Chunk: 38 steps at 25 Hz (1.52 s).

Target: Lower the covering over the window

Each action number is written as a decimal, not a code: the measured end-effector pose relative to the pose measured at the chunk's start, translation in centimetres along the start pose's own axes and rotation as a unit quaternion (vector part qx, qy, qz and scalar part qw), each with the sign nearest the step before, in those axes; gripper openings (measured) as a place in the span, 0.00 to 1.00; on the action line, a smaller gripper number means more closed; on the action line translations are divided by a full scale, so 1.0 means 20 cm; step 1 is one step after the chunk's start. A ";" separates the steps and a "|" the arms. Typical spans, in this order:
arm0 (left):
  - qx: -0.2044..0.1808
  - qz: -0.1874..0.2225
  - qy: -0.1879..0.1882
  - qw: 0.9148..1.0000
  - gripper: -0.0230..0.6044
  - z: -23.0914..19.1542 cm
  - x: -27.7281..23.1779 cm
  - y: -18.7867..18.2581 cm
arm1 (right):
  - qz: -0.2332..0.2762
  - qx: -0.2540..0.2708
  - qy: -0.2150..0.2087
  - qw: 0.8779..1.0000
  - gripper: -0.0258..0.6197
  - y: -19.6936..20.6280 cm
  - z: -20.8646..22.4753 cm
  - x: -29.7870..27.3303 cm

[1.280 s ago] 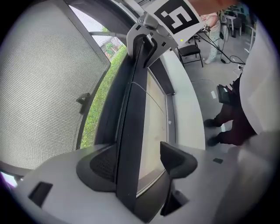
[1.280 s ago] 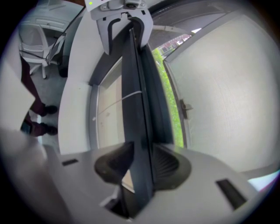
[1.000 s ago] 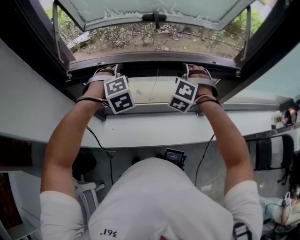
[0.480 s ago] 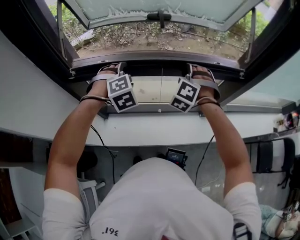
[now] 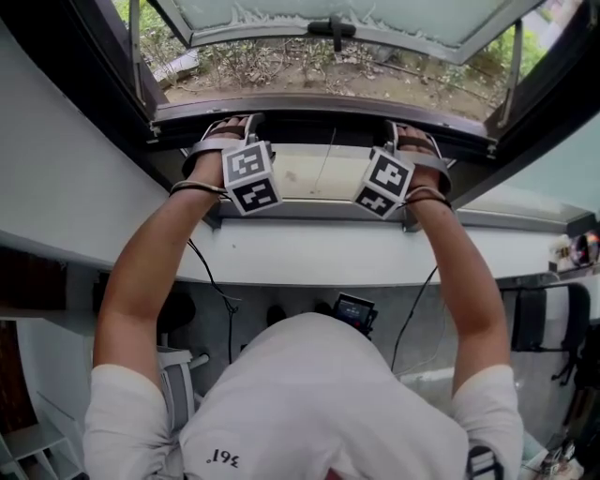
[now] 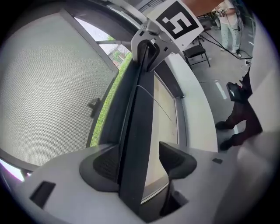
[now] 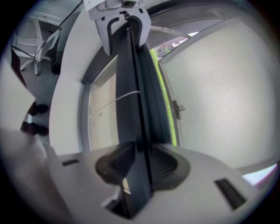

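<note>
A dark bottom rail of the window covering [image 5: 323, 120] runs across the open window frame. Both grippers hold onto it, hands apart. My left gripper [image 5: 232, 131] has the rail [image 6: 138, 131] between its jaws; one pad [image 6: 105, 164] lies against it and the other pad [image 6: 177, 159] stands clear, so the left gripper [image 6: 142, 161] is open. My right gripper [image 5: 414, 139] has just been closing its jaws, and both pads now press the rail [image 7: 131, 109]. The right gripper [image 7: 140, 165] is shut on it.
The frosted window sash [image 5: 375, 17] is swung outward, its handle [image 5: 336, 26] at the middle. Side stays [image 5: 514, 80] flank the opening. A beige sill [image 5: 309, 173] and a white ledge [image 5: 309, 255] lie below the rail. Cables and chairs are on the floor.
Both hands stay on the rail at the same spots. The head view has shifted a little, so hands and window sit slightly further right in the picture.
</note>
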<state>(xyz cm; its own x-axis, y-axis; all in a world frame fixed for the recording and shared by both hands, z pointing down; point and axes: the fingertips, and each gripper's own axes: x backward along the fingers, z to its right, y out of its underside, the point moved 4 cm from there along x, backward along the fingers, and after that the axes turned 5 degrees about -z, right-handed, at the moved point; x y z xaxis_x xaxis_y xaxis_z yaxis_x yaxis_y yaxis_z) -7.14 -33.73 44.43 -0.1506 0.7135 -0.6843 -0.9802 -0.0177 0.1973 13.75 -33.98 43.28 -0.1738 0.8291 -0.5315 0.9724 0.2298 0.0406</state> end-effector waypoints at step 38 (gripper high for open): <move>0.178 0.137 0.007 0.974 0.43 -0.09 0.24 0.00 | 0.083 -0.105 -0.009 0.991 0.21 -0.05 0.07 0.17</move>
<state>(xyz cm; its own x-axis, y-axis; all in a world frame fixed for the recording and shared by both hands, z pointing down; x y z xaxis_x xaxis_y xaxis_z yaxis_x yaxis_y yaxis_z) -8.04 -31.64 39.89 -0.4045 0.7067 -0.5805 -0.7963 0.0399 0.6036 12.46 -32.11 40.19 -0.0104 0.8558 -0.5172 0.9332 0.1942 0.3024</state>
